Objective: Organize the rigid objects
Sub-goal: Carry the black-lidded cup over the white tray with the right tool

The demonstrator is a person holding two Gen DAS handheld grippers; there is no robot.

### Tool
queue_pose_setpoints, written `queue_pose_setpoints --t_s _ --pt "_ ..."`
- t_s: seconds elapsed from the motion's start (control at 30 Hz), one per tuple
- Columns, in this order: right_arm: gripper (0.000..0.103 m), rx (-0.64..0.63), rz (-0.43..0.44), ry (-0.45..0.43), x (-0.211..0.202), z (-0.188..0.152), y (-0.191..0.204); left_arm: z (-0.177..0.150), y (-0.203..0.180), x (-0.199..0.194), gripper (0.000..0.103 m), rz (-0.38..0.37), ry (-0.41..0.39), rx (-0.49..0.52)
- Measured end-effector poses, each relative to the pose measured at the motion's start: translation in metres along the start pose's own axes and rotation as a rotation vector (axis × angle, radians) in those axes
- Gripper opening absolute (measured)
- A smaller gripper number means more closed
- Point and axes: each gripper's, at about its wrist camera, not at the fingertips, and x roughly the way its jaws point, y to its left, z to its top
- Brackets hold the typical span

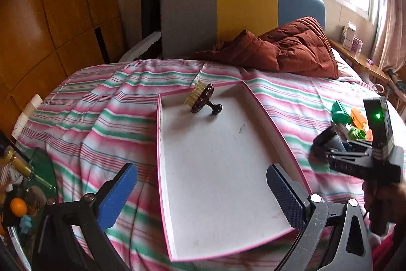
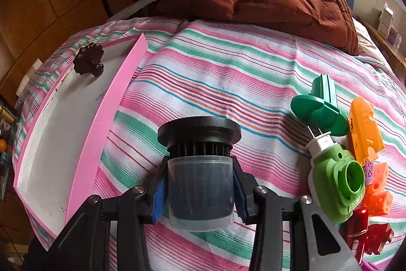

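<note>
A shallow pink-edged tray (image 1: 266, 118) lies on the striped bedspread, with a dark brown brush (image 1: 200, 99) with yellowish bristles in its far corner. My left gripper (image 1: 203, 192) hangs open over the tray's near end, nothing between its blue pads. My right gripper (image 2: 199, 192) is shut on a black cylindrical filter with a clear cup (image 2: 200, 174), held just above the bedspread right of the tray (image 2: 106, 103). The brush (image 2: 88, 61) shows in the right wrist view too. In the left wrist view the right gripper (image 1: 327, 144) appears at the right edge with the filter.
A pile of plastic pieces lies at the right: a green funnel-like part (image 2: 319, 111), a light green piece (image 2: 337, 179), an orange piece (image 2: 362, 128), and red parts (image 2: 365, 233). A rust-red quilt (image 1: 286, 47) lies at the headboard. A glass side table with bottles (image 1: 17, 164) stands at left.
</note>
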Motion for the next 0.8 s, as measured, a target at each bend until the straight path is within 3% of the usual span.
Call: queue_pose_setpoints --t_s 0.37,0.8 --pt "0.043 -0.047 -0.024 0.001 0.001 -0.001 0.010 -0.017 0.001 -0.006 0.102 0.022 0.023 -0.001" --pt "0.043 -0.023 0.009 0.003 0.003 -0.004 0.003 -0.028 0.007 -0.007 0.102 0.043 0.040 -0.018"
